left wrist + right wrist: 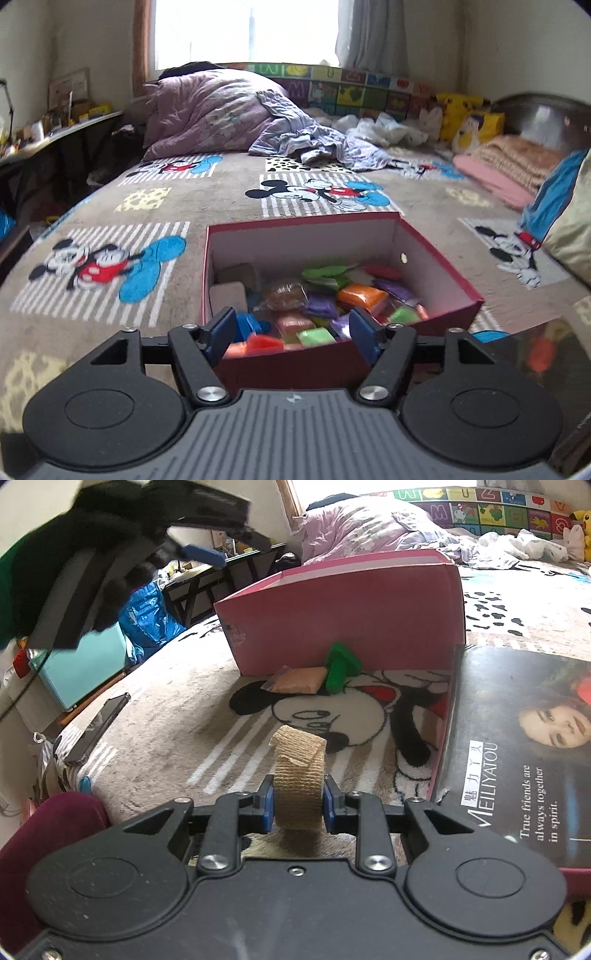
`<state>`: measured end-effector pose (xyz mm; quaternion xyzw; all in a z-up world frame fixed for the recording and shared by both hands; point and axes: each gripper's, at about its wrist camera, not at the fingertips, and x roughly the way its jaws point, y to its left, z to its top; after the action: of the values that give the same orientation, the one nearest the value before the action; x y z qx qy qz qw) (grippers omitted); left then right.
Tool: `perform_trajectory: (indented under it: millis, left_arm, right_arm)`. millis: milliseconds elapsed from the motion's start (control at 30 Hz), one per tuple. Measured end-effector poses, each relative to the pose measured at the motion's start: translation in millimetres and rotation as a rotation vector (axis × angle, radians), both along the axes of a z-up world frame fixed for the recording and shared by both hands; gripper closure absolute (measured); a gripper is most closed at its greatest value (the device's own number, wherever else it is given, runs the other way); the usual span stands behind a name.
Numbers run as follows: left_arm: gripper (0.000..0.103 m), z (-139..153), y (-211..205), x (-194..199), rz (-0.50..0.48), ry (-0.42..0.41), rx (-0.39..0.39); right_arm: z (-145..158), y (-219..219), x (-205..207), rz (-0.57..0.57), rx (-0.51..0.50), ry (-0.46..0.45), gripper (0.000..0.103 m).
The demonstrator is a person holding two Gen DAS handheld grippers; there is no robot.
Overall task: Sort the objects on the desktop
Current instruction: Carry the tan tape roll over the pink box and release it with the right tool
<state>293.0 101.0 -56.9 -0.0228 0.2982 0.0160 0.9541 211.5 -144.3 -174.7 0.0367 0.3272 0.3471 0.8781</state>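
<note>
Fingers (269, 805) of the right gripper (298, 806) are clamped on a tan bandage roll (298, 779), blue pads pressing both flat sides, roll standing on edge w/ its loose end flapping at the top. Roll is lifted just above the Mickey Mouse blanket (177, 716) on the bed. Ahead of it, near the base of the red box (343, 616), lie a tan clay packet (297, 679) and a green clay piece (341, 666), touching each other; green one rests against the box wall. To the right, the box lid (517, 760) lies flat, printed w/ a woman's face and "MEILIYATOU", its corner touching the box. A phone (98, 725) lies at the bed's left edge, well apart from the roll. Left gripper (207, 555) shows blurred, high at upper left in the right wrist view. In the left wrist view the left gripper (291, 334) has fingers (221, 332) spread wide, nothing between them, hovering over the near edge of the red box (443, 258). Box is open, holding many clay packets (360, 295) in orange, purple, green, red, plus a brownish one (286, 299) and pale blocks (229, 295) in its left corner. Beyond the box: rumpled purple quilt (207, 110), plush toys (461, 114) by the far wall, window (243, 33) behind.
</note>
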Motion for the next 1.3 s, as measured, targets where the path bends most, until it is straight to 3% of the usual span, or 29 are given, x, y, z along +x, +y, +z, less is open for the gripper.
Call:
perform_trajectory:
  millis: [233, 467, 767, 1033, 1300]
  left_arm:
    - [0.035, -29.9, -8.8, -65.9, 0.099, -0.081, -0.058]
    - [0.035, -63.8, -36.9, -102.3, 0.116, -0.162, -0.042]
    - [0.035, -100.4, -63.5, -113.1, 0.033, -0.152, 0.06]
    - [0.035, -119.0, -64.8, -105.4, -0.036, -0.136, 0.045]
    - [0.035, -125.8, -48.1, -94.0, -0.024, -0.133, -0.007]
  right_arm:
    - [16.5, -12.0, -2.6, -0.034, 0.032, -0.007, 0.079]
    - [41.1, -29.8, -3.7, -0.059, 0.042, -0.033, 0.079]
    - [69.1, -34.2, 4.3, -0.049, -0.005, -0.088, 0.079]
    - [101.6, -14.1, 42.7, -0.021, -0.048, -0.148, 0.079]
    - [129.3, 6.6, 91.5, -0.017, -0.065, -0.185, 0.079]
